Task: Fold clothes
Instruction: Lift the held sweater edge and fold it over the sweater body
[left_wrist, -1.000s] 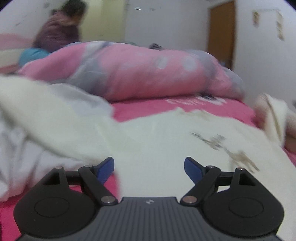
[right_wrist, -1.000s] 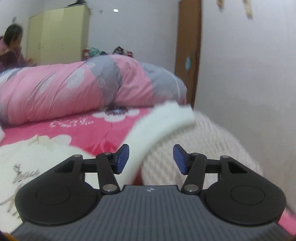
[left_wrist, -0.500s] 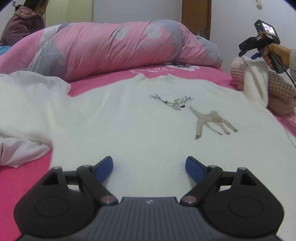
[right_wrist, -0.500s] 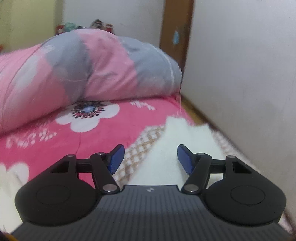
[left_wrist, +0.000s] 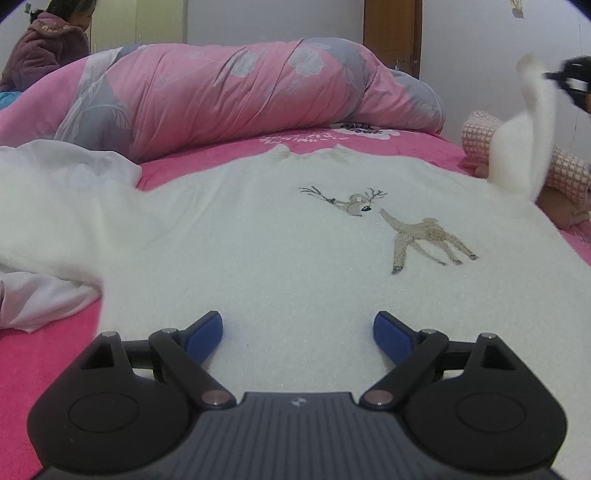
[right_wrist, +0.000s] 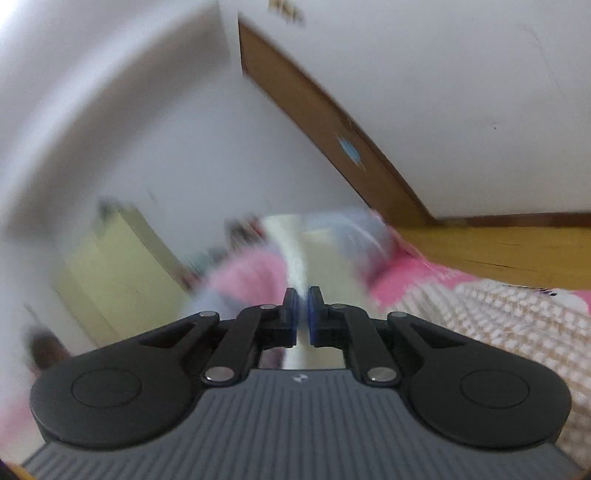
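Left wrist view
- Sweater: white sweater (left_wrist: 280, 258) spread flat on the pink bed (left_wrist: 44, 354), deer motif up, neckline at the far end; its long axis runs straight away from the camera.
- Left gripper (left_wrist: 297, 332): fingers wide and still spreading a little, nothing between them; low over the sweater's near hem, pointing along its length.
- Sleeve: the sweater's sleeve (left_wrist: 524, 147) on the right side is lifted clear of the bed, held up at the frame's right edge by the right gripper (left_wrist: 569, 83).
- Beyond: rolled quilt (left_wrist: 236, 99); a checked garment (left_wrist: 565, 173) under the raised sleeve.

Right wrist view (blurred, rolled)
- Right gripper (right_wrist: 301, 314): fingers nipped together on a strip of white fabric, judged to be the sleeve (right_wrist: 295, 254).
- Relation for the fold: sweater body lies toward the left gripper's side of the raised sleeve; the right hand is the nearer one to carry the sleeve across it.
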